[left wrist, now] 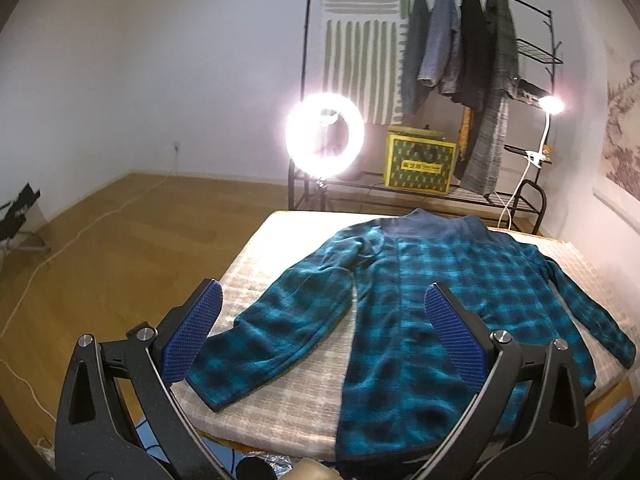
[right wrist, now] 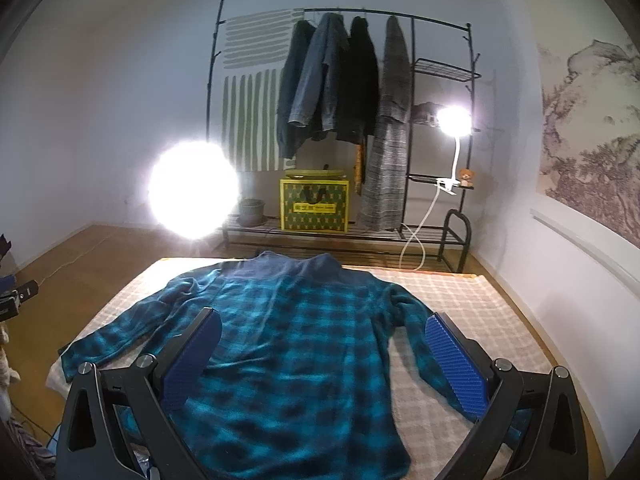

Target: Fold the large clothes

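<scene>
plaid shirt spread flat on padded table, both grippers empty above it.

the teal plaid shirt [left wrist: 432, 304] lies face down on the checked table cover [left wrist: 280, 412], collar at the far edge, sleeves angled outward. the left gripper [left wrist: 324, 300] hangs above the left sleeve, jaws wide apart. the right gripper [right wrist: 324, 332] hangs above the shirt body, jaws wide apart. behind the table stand a clothes rack [right wrist: 440, 72] and a ring light [left wrist: 325, 136].

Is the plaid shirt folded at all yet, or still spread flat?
Spread flat, unfolded. The plaid shirt lies on the checked mat with both sleeves out to the sides and its collar at the far edge.
</scene>
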The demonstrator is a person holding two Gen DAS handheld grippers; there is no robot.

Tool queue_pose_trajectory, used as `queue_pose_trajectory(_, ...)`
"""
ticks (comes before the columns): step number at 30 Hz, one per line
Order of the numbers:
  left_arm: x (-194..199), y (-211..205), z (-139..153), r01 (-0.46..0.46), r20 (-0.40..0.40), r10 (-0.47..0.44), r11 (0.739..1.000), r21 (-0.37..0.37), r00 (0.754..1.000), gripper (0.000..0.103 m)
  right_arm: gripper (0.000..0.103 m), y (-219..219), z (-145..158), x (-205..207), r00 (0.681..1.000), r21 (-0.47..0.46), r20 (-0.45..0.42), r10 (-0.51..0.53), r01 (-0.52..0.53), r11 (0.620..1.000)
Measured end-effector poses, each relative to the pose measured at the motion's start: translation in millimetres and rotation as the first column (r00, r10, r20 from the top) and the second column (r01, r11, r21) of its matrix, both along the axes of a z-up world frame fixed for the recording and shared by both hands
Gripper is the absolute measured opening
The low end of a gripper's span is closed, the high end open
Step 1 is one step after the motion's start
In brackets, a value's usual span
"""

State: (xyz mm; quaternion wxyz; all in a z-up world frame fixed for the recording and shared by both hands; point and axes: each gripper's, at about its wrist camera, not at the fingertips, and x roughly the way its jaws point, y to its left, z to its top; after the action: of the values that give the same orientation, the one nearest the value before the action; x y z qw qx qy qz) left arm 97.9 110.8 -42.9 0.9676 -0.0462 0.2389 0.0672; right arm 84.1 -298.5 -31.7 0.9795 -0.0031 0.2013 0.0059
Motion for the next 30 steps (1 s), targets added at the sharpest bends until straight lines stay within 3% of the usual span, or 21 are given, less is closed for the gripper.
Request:
queue_pose_trajectory(6,29.6,34.7,-28.1,0.008,-0.068,-0.009,1.000,-0.009,0.998,0.096,0.103,23.8,-2.5,25.8,0.999,-0.022,-0.008,0.037,-0.037,0.999)
queue_pose_trajectory(13,65.0,90.9,-65.3,-0.012,-0.180,-0.006,0.995,-0.099,0.984,0.086,0.103,52.4,-9.7,66.9,0.996,-0.004,0.000,0.088,-0.088,0.996)
queue_pose_trajectory(15,76.1,109.1,-78.6,-0.038,-0.227,0.006,0.990,-0.136,0.974,0.080,0.103,59.3,-15.6,76.7,0.991,0.019,0.008,0.131,-0.131,0.991)
queue_pose_trajectory(18,98.8,138.2,-102.9,-0.054,-0.305,-0.015,0.975,-0.217,0.952,0.079,0.102,73.8,-34.3,98.9,0.981,0.054,-0.005,0.195,-0.194,0.979)
queue_pose_trajectory(23,129.0,171.0,-143.9,-0.056,-0.393,-0.042,0.971,-0.233,0.919,0.078,0.091,82.7,-70.0,134.4,0.953,0.136,-0.106,0.285,-0.270,0.953)
queue_pose_trajectory(25,139.0,183.9,-163.2,-0.073,-0.427,-0.059,0.955,-0.287,0.902,0.078,0.085,81.6,-82.1,147.3,0.940,0.170,-0.152,0.305,-0.279,0.945)
queue_pose_trajectory(28,155.7,201.0,-189.5,-0.116,-0.467,-0.092,0.910,-0.399,0.879,0.078,0.084,79.5,-94.5,161.4,0.931,0.204,-0.200,0.305,-0.265,0.942)
queue_pose_trajectory(30,164.6,206.7,-200.1,-0.140,-0.479,-0.096,0.890,-0.434,0.872,0.078,0.084,79.6,-99.7,166.8,0.927,0.211,-0.217,0.305,-0.260,0.942)
